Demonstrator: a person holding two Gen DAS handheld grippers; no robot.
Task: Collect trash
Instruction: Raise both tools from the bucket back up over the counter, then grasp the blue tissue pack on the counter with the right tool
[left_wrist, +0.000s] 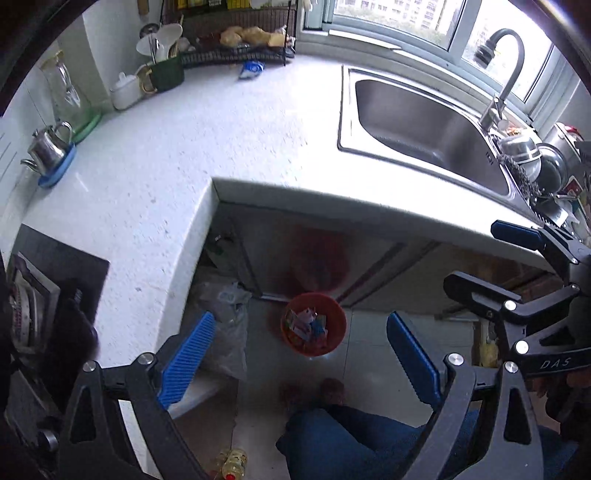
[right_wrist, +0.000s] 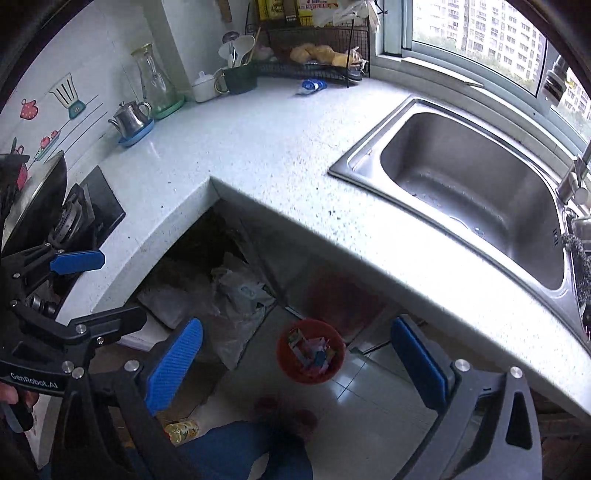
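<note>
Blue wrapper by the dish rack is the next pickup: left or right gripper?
Probably left, marginally. Both the left gripper and right gripper are open and empty above the red bin. The blue wrapper lies far-left on the counter, the left's side.

Left gripper (left_wrist: 301, 360): black angular frame, silver round-head screws, ribbed blue finger pads (left_wrist: 188, 360). Right gripper (right_wrist: 295, 365): same black frame, silver screws, blue pads (right_wrist: 173, 365). White lettering "DAS" and "GenRobot.AI" on the bodies. Blue denim trouser leg (left_wrist: 351, 443) below
</note>
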